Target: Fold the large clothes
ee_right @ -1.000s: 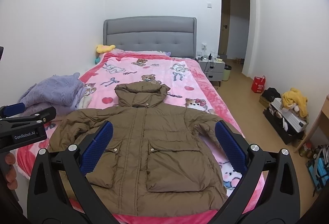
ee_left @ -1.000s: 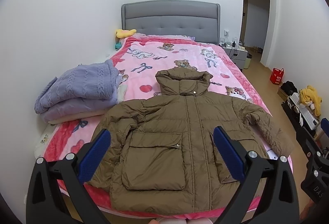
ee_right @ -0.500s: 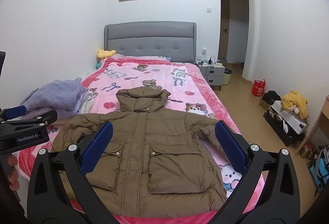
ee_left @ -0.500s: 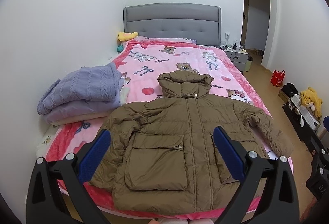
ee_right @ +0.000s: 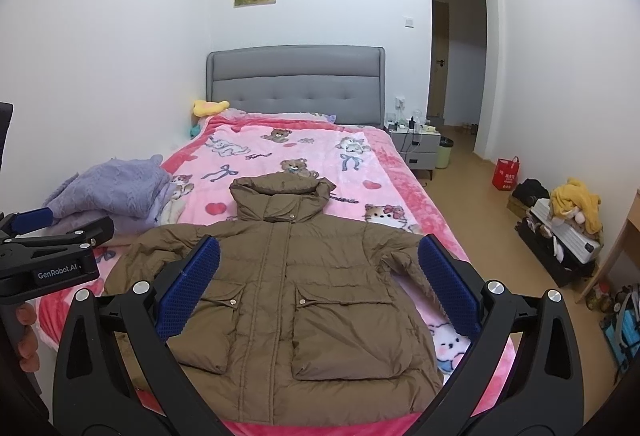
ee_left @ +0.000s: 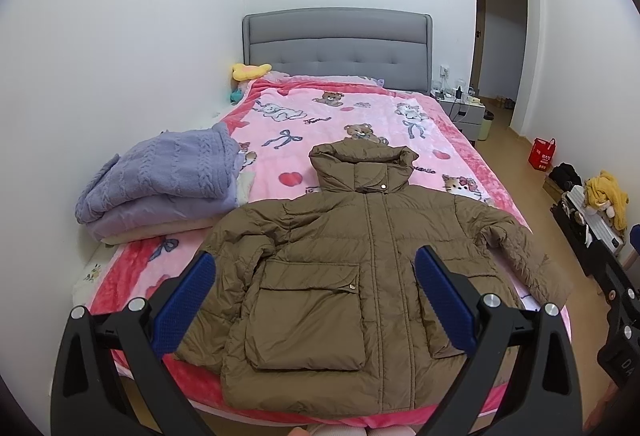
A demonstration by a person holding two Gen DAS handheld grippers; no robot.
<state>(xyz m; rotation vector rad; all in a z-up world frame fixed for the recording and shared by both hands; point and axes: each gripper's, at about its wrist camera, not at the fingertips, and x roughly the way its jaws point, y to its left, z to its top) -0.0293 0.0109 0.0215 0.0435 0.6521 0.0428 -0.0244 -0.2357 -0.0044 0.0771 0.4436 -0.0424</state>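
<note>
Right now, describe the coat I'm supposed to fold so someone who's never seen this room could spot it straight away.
Find the bed with the grey headboard and pink cartoon blanket. Spread flat across its foot end, front side up, lies the brown puffer jacket, hood toward the headboard. Unlike the folded lilac knit pile beside it near the wall, it is unfolded, olive-brown and quilted, with two big flap pockets.
</note>
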